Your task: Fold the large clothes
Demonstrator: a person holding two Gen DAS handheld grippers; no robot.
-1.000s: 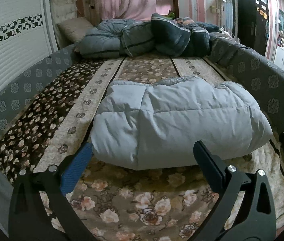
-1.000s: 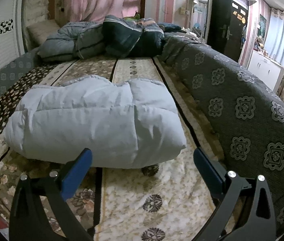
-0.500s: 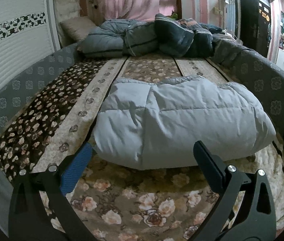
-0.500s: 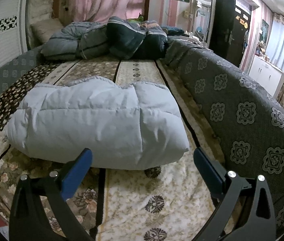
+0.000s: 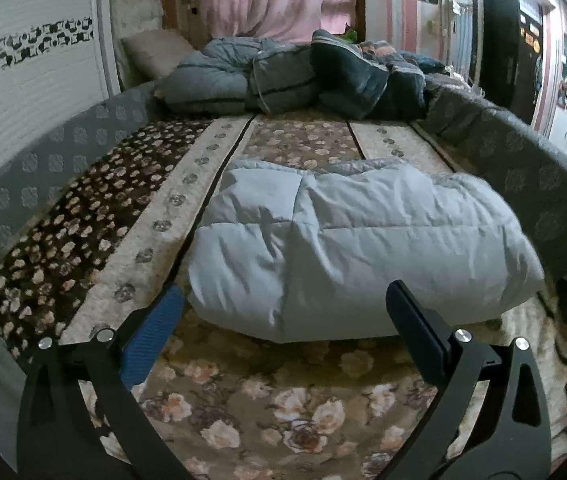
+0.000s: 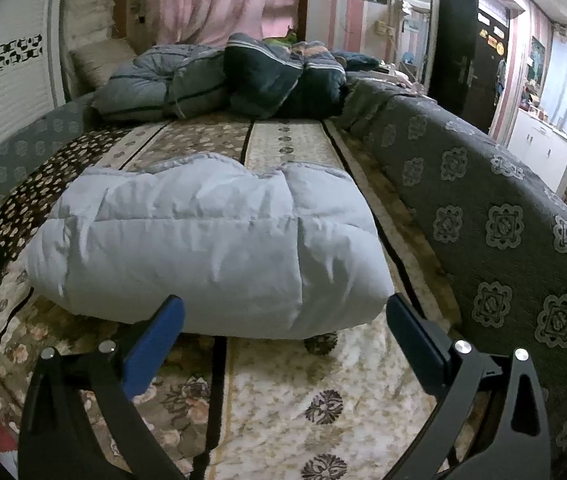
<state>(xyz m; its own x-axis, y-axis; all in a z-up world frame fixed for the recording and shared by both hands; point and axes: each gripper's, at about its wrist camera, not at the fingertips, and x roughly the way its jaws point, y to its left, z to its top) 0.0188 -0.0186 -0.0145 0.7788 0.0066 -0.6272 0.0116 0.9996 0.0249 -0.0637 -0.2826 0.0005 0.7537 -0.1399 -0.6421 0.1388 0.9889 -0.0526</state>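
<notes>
Front: bare bedspread lay open before both grippers | Ahead: folded coat blocked | Right: padded rail walled side | Far: bedding pile.

Left wrist view low over the near end of the bed, facing its far end, close to the folded pale quilted garment, right wrist view alongside further right, by the grey bolster, both sharing garment and far bedding pile.
</notes>
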